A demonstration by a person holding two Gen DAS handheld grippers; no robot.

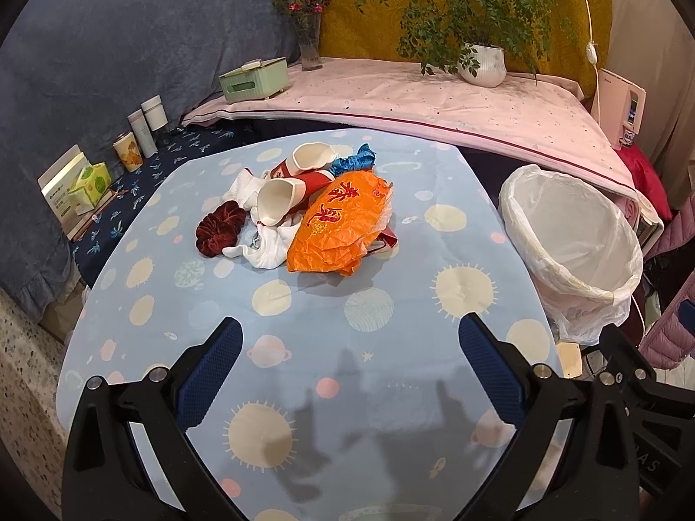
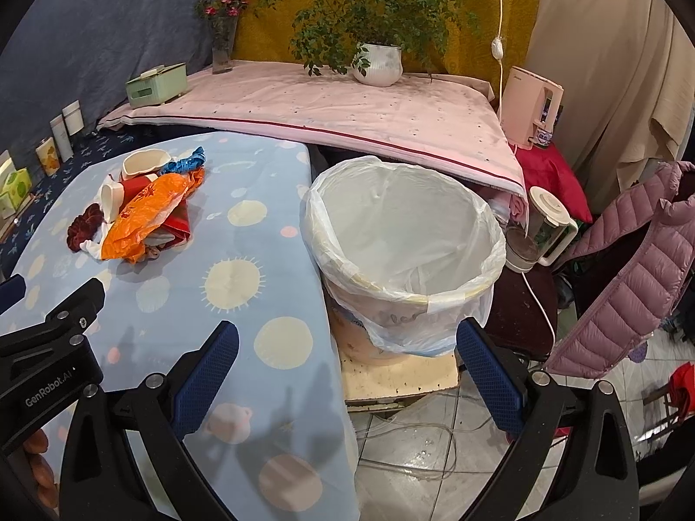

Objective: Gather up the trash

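A heap of trash lies mid-table on the blue patterned cloth (image 1: 304, 347): an orange plastic bag (image 1: 341, 225) (image 2: 145, 217), two red-and-white paper cups (image 1: 286, 199) (image 2: 115, 195), white crumpled tissue (image 1: 267, 249), a blue wrapper (image 1: 354, 160) (image 2: 186, 163) and a dark red scrunchie (image 1: 219, 228) (image 2: 82, 228). A bin lined with a white bag (image 1: 569, 243) (image 2: 404, 234) stands off the table's right edge. My left gripper (image 1: 349, 338) hovers open over the near table, short of the heap. My right gripper (image 2: 347, 343) is open above the table edge, in front of the bin.
Behind the table runs a pink-covered shelf (image 1: 434, 95) with a potted plant (image 1: 482, 63), a flower vase (image 1: 310, 45) and a green tissue box (image 1: 254, 78). Jars and boxes (image 1: 143, 130) line the left. A blender (image 2: 541, 228), a pink kettle (image 2: 532, 106) and a pink jacket (image 2: 630, 278) sit right of the bin.
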